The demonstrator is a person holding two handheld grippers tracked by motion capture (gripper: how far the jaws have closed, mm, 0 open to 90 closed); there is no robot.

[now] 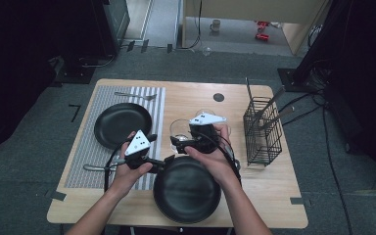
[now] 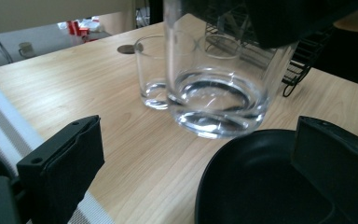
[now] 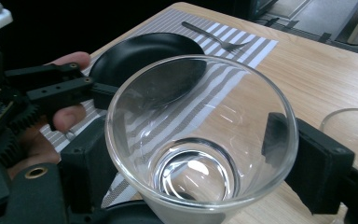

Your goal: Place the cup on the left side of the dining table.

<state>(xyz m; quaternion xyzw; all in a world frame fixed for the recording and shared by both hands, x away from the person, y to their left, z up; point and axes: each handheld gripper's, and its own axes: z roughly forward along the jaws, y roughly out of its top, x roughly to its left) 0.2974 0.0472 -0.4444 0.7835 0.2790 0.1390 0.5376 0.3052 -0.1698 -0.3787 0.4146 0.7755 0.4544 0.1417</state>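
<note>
The clear, thick-based glass tumbler (image 3: 200, 140) is hanging above the wooden counter (image 1: 274, 181), pinched across its walls by the right tool (image 3: 198, 158); smooth, rigid and breakable, it is wanting a firm mid-wall grip. The left tool (image 2: 191, 158) is hovering spread near the black round plate (image 1: 187, 189)

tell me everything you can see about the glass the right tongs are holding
The glass is a clear, empty tumbler with a thick base and a smooth round rim, its walls widening slightly toward the top. It stands nearly upright between the black jaws of the right tongs, which press on its opposite sides. In the left gripper view its base hangs just above the wooden table, beside the near black plate and in front of a second glass.
</note>
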